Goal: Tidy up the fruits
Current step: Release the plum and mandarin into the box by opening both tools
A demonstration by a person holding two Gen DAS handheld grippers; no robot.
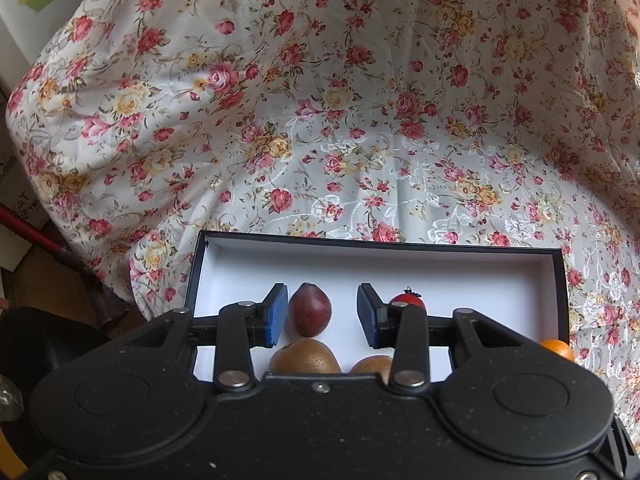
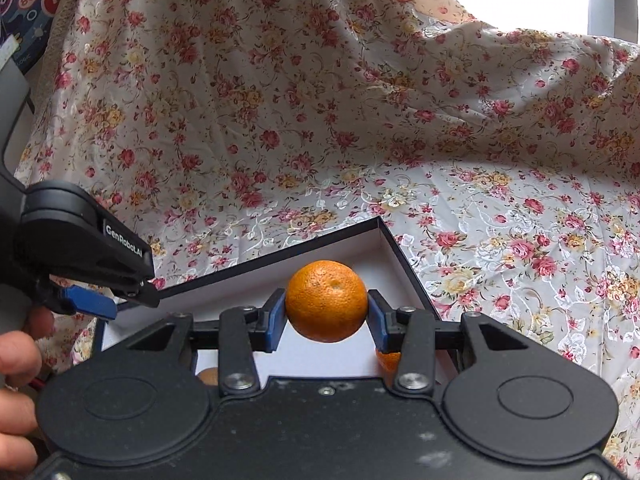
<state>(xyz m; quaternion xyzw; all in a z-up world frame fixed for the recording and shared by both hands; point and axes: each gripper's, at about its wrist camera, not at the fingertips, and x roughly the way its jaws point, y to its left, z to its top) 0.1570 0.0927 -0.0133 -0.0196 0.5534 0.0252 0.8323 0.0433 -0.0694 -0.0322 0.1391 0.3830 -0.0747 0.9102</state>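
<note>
Box [image 1: 556,280] holds plum [image 1: 309,309], two kiwis [image 1: 304,357], tomato [image 1: 408,300]. Left gripper [image 1: 322,314] parted, empty, above plum. Right gripper [image 2: 326,312] clamps orange [image 2: 326,300] over box; placement pending.

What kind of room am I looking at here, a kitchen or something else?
Probably a home, not clearly a kitchen. A floral cloth is draped over the work surface, a shallow box holds fruit, and household clutter lines the left edge. The right gripper holds an orange.
</note>
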